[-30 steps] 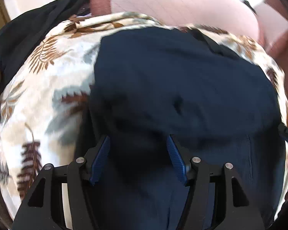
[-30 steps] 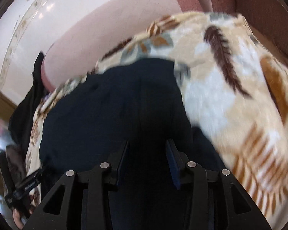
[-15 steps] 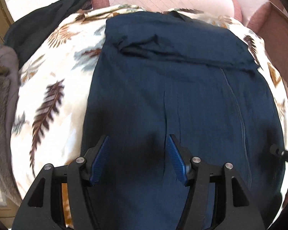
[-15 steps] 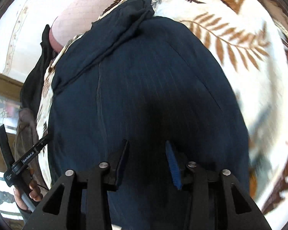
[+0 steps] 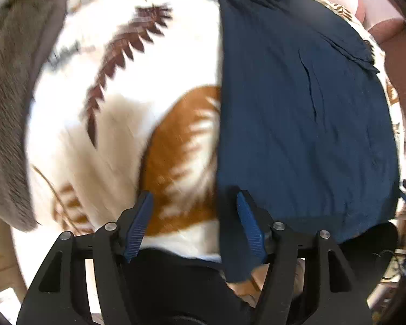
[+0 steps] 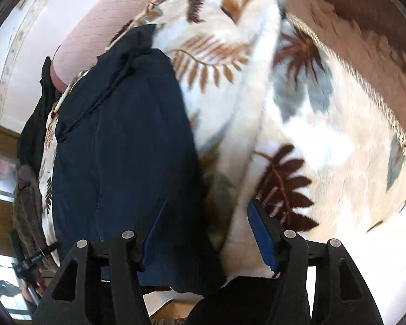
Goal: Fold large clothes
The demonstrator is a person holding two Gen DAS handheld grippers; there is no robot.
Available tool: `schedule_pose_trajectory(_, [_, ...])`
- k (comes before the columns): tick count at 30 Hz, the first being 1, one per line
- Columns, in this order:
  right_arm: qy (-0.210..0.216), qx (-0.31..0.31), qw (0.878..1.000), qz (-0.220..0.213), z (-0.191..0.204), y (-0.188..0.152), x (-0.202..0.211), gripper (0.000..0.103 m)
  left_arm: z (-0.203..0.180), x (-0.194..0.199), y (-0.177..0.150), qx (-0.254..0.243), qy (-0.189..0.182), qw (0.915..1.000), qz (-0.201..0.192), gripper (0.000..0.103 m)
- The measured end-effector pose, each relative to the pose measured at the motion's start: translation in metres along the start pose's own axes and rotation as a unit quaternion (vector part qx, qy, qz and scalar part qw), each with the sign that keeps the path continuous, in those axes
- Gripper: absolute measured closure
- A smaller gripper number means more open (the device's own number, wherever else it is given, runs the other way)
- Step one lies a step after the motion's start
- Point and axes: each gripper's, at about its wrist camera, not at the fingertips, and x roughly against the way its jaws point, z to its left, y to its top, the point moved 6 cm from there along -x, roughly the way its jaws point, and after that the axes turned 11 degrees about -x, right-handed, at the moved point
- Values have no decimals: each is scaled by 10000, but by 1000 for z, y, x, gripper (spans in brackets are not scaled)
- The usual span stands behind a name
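Across a leaf-patterned blanket [image 5: 127, 103], cream with brown, rust and grey fronds, a dark navy garment [image 5: 305, 113] lies spread flat, its far end bunched into a thicker folded band toward a pink padded surface [image 6: 102, 24]. Seen from the left wrist, the garment fills the right side of the view, and its long left edge runs down to the near edge of the blanket, where a corner of the cloth hangs over. The left tongs [image 5: 195, 222] stand apart over that edge: the right blue pad is over navy cloth, the left pad over the rust leaf, and nothing is pinched between them. Seen from the right wrist, the garment sits on the left, its right edge running down between the pads of the right tongs [image 6: 208, 233]. Those jaws have just been opening and now stand wide, with the cloth's near corner loose between them and not gripped. A grey-brown fuzzy fabric [image 5: 5, 94] lies at the blanket's left side, and a black cloth [image 6: 35, 124] sits beyond the garment's far left. At the lower left of the right view, a hand holds the other tool's handle.
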Motion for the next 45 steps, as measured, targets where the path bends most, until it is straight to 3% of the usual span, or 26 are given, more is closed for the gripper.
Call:
schedule_pose_trajectory(6, [573,119,9980,252,0,-8,-10,31,-44,-21,-15,-109,-1019,9944,247,39])
schedule_pose_trajectory(10, [1141,549,9914,345,16,-14,1,33,-58,-26,-16,-171,-921,9954,223,26])
schedule_pose_trajectory(11, [1179,612,9907,281,19,-14,5,37,-60,-27,-16,-145,-922,9954,225,26])
schedule_pose_trajectory(14, [1003,902,9909,43,27,-9,9,34,-56,-32,-15,-95,-969,9949,272,25])
schedule_pose_trajectory(18, [783,825,9923,494,27,-14,-17,35,-56,-31,-12,-7,-989,9946,303,25])
schedule_pose_trajectory(21, [1121,1275,9796,1077,43,-42,-24,44,-54,-28,-14,68,-1070,9939,256,25])
schedule_pose_trajectory(23, [914,1535,9777,1107,50,-48,-30,44,-51,-27,-16,195,-1084,9938,164,25])
schedule_pose_trajectory(24, [799,1537,9785,1119,50,-49,-34,53,-49,-27,-19,230,-1057,9940,135,33])
schedule_pose_trajectory(25, [686,1502,9799,1122,49,-48,-38,64,-48,-26,-20,264,-954,9950,99,49])
schedule_pose_trajectory(26, [638,1471,9802,1160,48,-48,-41,94,-46,-23,-20,238,-873,9959,84,58])
schedule_pose_trajectory(27, [710,1508,9796,1119,51,-48,-39,96,-42,-19,-24,220,-876,9959,55,80])
schedule_pose_trajectory(28, [744,1666,9781,1002,56,-49,-32,96,-43,-15,-24,238,-1054,9941,24,95])
schedule_pose_trajectory(29, [816,1824,9757,896,62,-51,-24,97,-43,-9,-25,300,-1258,9916,-25,95])
schedule_pose_trajectory(36, [1798,1951,9637,288,101,-44,29,98,-44,31,-12,274,-1639,9847,-521,95])
schedule_pose_trajectory(40, [2119,1825,9601,11,118,-30,39,98,-36,54,14,466,-1909,9762,-921,95])
schedule_pose_trajectory(45, [2432,1621,9562,-173,133,1,46,98,-25,70,44,707,-1992,9679,-1363,96])
